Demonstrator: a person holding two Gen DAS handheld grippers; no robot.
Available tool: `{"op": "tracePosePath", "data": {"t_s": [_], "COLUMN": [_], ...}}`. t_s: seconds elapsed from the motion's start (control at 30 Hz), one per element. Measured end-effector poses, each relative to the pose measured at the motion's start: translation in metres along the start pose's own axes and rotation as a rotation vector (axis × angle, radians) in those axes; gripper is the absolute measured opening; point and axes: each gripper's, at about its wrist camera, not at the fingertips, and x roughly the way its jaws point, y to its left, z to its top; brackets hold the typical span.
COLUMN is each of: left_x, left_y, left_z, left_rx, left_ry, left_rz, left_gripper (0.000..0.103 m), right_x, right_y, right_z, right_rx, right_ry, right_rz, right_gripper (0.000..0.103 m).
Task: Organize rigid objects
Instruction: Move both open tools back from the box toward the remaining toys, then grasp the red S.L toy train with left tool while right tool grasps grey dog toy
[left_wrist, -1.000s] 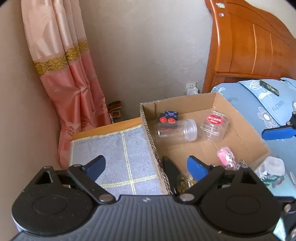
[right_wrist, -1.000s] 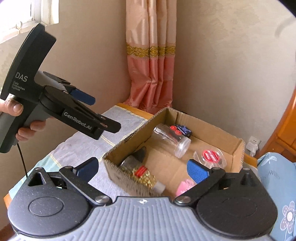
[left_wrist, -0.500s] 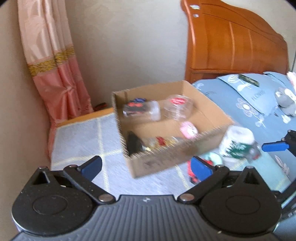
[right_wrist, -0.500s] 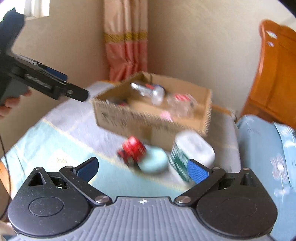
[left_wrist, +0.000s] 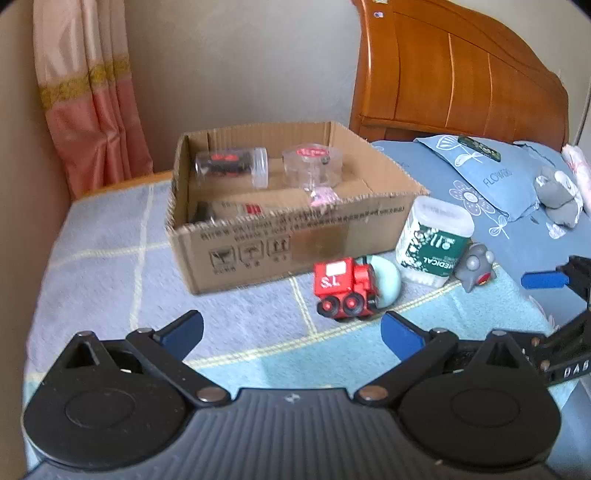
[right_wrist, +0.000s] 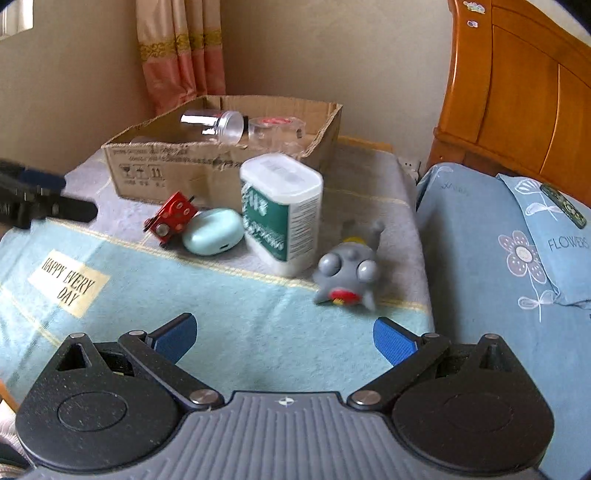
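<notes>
Two grippers with blue pads hang over the table, the left gripper (left_wrist: 291, 330) and the right gripper (right_wrist: 282, 338) both spread wide with nothing between their jaws. Under them lies a pale blue and grey checked cloth (right_wrist: 236, 332) bearing a cream patch that reads "HAPPY EVERY DAY" (right_wrist: 68, 282). Just beyond, four loose things sit in a row: a red toy truck (left_wrist: 343, 288) marked "S.L", touching a mint-green oval case (right_wrist: 214, 236); beside that an upright white tub with a green label (right_wrist: 282, 216) on which "MEDICAL" can be read; then a grey round-eyed toy figure (right_wrist: 349, 271) lying on the cloth. Behind them stands an open brown cardboard box (left_wrist: 258, 245) printed with handling symbols, holding a clear plastic jar on its side (left_wrist: 232, 166) and a clear round tub with a red label (left_wrist: 312, 168). To the right, a blue pillow (right_wrist: 557, 236) reads "FLOWERS" before an orange wooden headboard (left_wrist: 454, 70); a pink curtain (left_wrist: 92, 96) hangs in the beige corner.
</notes>
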Motion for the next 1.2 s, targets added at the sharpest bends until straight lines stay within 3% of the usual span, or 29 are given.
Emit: {"op": "tracePosePath", "data": {"t_s": [0.1, 0.27, 0.47, 0.87, 1.2], "left_x": [0.014, 0.035, 0.049, 0.054, 0.054], "left_y": [-0.003, -0.013, -0.016, -0.018, -0.020], "left_z": [-0.007, -0.012, -0.014, -0.019, -0.021], "left_rx": [-0.021, 0.010, -0.025, -0.020, 0.004], "left_ry": [0.035, 0.089, 0.125, 0.122, 0.118], "left_rz": [-0.014, 0.045, 0.036, 0.048, 0.052], "left_gripper": [0.102, 0.102, 0.102, 0.102, 0.102], "right_x": [0.006, 0.016, 0.031, 0.075, 0.061], "right_y": [-0.010, -0.024, -0.041, -0.045, -0.044], "right_z": [0.005, 0.015, 0.038, 0.064, 0.050], "right_rx": [-0.017, -0.094, -0.181, -0.323, -0.349], "right_ry": [-0.016, -0.048, -0.072, 0.003, 0.068], "right_rz": [0.027, 0.057, 0.107, 0.227, 0.153], "right_gripper": [0.103, 0.103, 0.103, 0.103, 0.103]}}
